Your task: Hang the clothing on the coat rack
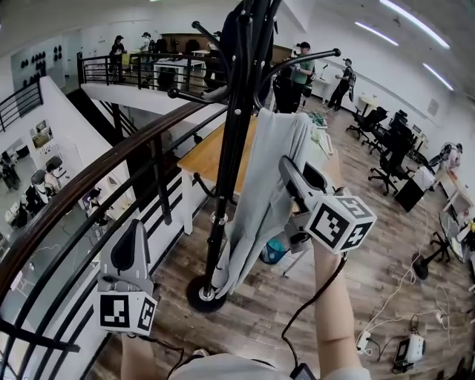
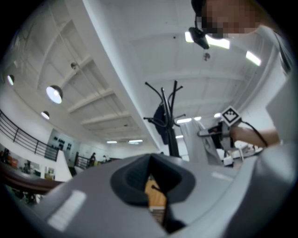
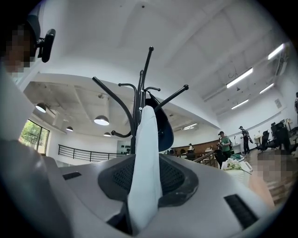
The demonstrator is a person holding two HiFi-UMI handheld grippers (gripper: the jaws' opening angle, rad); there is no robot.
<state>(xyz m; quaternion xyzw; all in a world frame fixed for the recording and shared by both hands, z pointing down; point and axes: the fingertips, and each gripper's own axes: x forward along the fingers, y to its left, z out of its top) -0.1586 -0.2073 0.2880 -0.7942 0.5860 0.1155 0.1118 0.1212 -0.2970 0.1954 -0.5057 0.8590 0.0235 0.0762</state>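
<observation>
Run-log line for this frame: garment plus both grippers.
light grey garment: hanging from coat rack | right gripper: open, garment between jaws | left gripper: shut, empty, off the rack

Open-plan office seen from a mezzanine edge

A plank floor (image 1: 260, 312) runs beside a dark railing (image 1: 89, 185) with a brown handrail. White walls (image 1: 415, 82) rise to a ceiling with strip lights (image 1: 404, 22). Black office chairs (image 1: 390, 152) stand at right, a wooden table (image 1: 204, 156) sits behind, and cables (image 1: 393, 293) trail over the floor. People (image 1: 300, 70) stand at the far end near a second railing (image 1: 133, 70). Round pendant lamps (image 3: 101, 121) glow, and a window (image 3: 31, 135) shows greenery.
</observation>
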